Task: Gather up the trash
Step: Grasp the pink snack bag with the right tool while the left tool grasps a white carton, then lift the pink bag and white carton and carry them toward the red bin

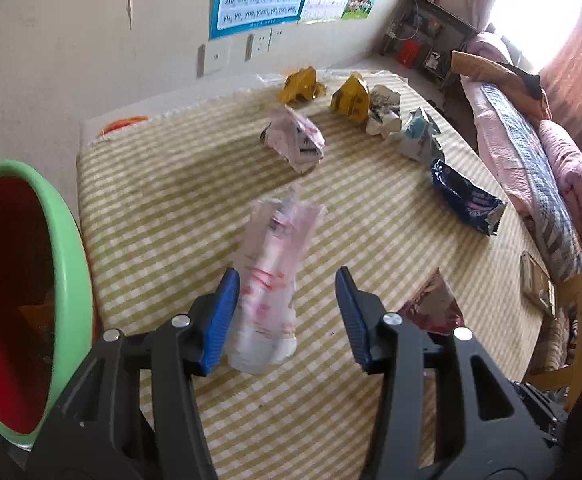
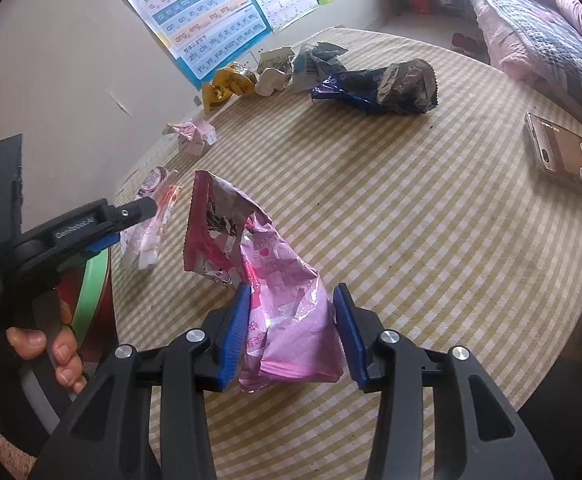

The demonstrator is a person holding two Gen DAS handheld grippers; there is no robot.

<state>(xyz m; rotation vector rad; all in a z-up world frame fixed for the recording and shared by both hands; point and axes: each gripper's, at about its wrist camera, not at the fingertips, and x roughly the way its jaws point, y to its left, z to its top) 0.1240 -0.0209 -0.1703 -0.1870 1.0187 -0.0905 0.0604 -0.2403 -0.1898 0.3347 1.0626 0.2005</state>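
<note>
My left gripper (image 1: 287, 312) is open around a clear pink-printed plastic wrapper (image 1: 271, 280) that lies on the striped tablecloth; its left pad touches the wrapper and the right pad stands apart. The wrapper also shows in the right wrist view (image 2: 151, 224), next to the left gripper (image 2: 127, 220). My right gripper (image 2: 291, 332) is open with a crumpled pink foil bag (image 2: 275, 280) between its pads; the bag shows in the left wrist view (image 1: 431, 304). A green-rimmed red basin (image 1: 23, 300) stands at the table's left edge.
More trash lies farther back: a pink-white crumpled wrapper (image 1: 295, 140), two yellow wrappers (image 1: 301, 86), white and blue-white wrappers (image 1: 415, 136), a dark blue bag (image 1: 467, 200). A phone (image 2: 567, 156) lies at the table's right edge. A bed stands to the right.
</note>
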